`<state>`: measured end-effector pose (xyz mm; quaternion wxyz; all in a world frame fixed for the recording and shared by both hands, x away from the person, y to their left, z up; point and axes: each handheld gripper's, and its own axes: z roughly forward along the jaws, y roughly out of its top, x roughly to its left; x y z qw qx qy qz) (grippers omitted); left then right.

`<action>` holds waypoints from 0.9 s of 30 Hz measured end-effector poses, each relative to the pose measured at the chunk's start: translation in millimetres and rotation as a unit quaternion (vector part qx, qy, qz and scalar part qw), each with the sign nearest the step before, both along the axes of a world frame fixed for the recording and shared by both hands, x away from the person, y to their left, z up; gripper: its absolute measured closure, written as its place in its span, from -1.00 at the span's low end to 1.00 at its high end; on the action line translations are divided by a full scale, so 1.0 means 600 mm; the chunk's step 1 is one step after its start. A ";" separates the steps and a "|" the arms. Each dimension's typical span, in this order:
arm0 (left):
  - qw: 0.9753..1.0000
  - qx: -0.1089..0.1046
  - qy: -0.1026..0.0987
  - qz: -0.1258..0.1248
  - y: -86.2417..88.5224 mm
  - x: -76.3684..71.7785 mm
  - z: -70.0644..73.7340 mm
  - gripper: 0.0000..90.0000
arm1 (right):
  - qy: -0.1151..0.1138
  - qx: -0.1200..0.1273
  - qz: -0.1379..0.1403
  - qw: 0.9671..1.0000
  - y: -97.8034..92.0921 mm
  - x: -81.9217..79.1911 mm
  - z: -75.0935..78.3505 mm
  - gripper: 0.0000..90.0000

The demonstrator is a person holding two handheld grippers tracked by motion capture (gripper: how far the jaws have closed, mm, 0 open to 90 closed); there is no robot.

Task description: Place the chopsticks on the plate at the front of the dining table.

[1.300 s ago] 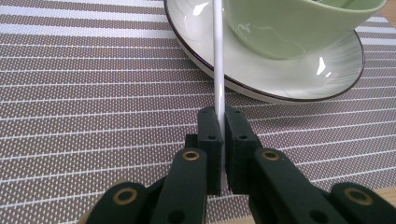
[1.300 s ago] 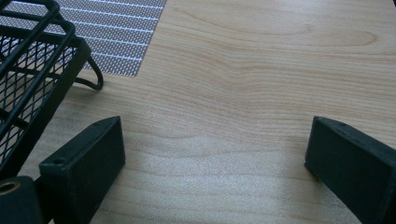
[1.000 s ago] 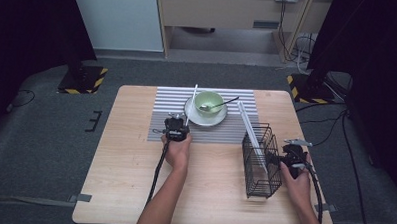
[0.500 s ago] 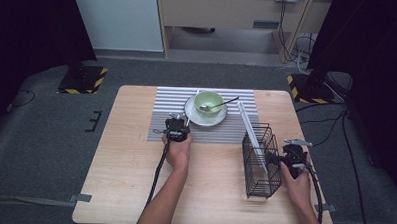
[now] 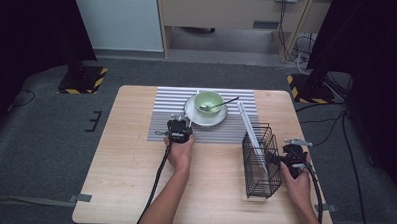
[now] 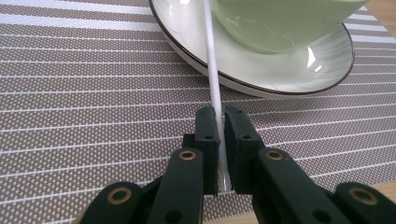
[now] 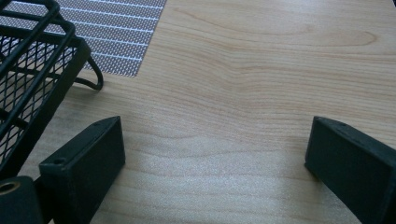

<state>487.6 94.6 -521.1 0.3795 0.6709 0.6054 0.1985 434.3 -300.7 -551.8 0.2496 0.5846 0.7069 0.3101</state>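
Note:
My left gripper (image 6: 217, 114) is shut on a thin white stick (image 6: 211, 70), which runs forward over the rim of a white plate (image 6: 289, 79). A pale green bowl (image 6: 280, 23) stands on that plate. In the high view the left gripper (image 5: 181, 124) sits at the near left edge of the plate (image 5: 192, 117), and a dark spoon (image 5: 222, 104) rests in the bowl (image 5: 209, 99). My right gripper (image 5: 286, 155) hovers beside the right wall of a black wire basket (image 5: 261, 161). Its jaws (image 7: 215, 154) stand wide open over bare wood, with the basket (image 7: 32, 60) to their left.
A grey striped placemat (image 5: 166, 116) lies under the plate at the far middle of the wooden table (image 5: 124, 179). A second white stick (image 5: 248, 128) leans in the basket. Cables trail from both grippers toward the near edge.
The white stick held by the left gripper has tipped lower toward the plate. Both hands and the basket have stayed where they were.

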 end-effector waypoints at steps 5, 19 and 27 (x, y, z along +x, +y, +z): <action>1.000 -0.005 -0.002 -0.003 -0.004 -0.001 0.000 0.85 | 0.000 0.000 0.000 1.000 0.000 0.000 0.000 -0.89; 1.000 -0.013 -0.014 -0.014 -0.014 -0.003 -0.003 0.80 | 0.000 0.000 0.000 1.000 0.000 0.000 0.000 -0.89; 1.000 -0.005 -0.023 -0.015 -0.017 -0.003 -0.003 0.79 | 0.000 0.000 0.000 1.000 0.000 0.000 0.000 -0.89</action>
